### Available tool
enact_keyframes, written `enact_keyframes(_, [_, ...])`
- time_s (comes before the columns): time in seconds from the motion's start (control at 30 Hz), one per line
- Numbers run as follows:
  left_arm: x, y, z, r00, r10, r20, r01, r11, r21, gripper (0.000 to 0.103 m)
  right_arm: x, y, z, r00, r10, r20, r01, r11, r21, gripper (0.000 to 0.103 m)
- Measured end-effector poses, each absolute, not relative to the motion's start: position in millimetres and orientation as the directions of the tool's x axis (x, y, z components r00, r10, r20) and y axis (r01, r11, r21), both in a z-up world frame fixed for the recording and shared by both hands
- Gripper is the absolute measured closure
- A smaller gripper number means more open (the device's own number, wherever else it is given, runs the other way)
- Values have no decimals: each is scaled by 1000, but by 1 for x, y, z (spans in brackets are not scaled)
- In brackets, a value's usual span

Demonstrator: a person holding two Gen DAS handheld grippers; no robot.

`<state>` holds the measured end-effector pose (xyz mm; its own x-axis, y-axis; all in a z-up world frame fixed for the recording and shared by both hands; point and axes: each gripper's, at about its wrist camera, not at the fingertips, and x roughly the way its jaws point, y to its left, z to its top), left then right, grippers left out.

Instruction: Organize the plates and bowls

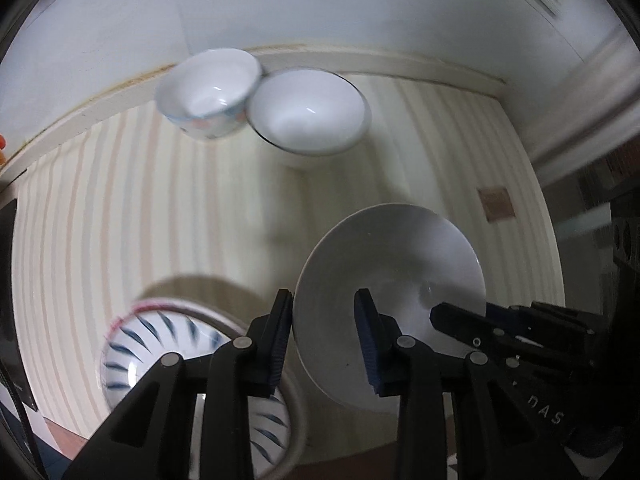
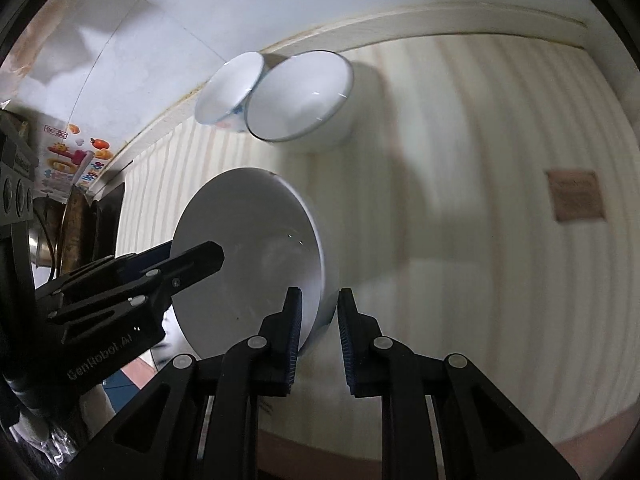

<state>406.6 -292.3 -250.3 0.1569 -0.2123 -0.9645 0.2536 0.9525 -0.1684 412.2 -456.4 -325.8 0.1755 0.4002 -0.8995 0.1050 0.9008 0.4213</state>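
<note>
Left gripper [image 1: 324,316] and right gripper [image 2: 319,312] each clamped on the white bowl's [image 1: 392,264] rim, blue-patterned bowl [image 1: 160,344] only in left view, two bowls [image 2: 276,96] at the striped mat's [image 2: 480,200] far edge.

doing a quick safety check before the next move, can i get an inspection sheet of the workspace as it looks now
surface: table under a pale striped cloth, set against a white wall.
job's things: large white bowl held tilted by both grippers; two white bowls at the back, a patterned bowl touching a dark-rimmed bowl; a blue-striped bowl at the near left.
clutter: brown square patch on the cloth; what it is cannot be told.
grippers: left gripper shut on the large white bowl's rim; right gripper shut on the opposite rim.
cables: a dark cord at the left edge.
surroundings: colourful stickers on the wall to the left.
</note>
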Motion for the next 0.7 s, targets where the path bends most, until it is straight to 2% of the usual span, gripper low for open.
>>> enact_keyframes(0.3, [367,-321,-279,84,-217,-973,274,944,-187,74,349,-501,-336,158,390,-907,166,895,414,83])
enact_keyframes(0.7, [350,-345,-300,77,-180,-981,317,937,-147,74,319,-530,-366,132,397,-908,227,880,418,83])
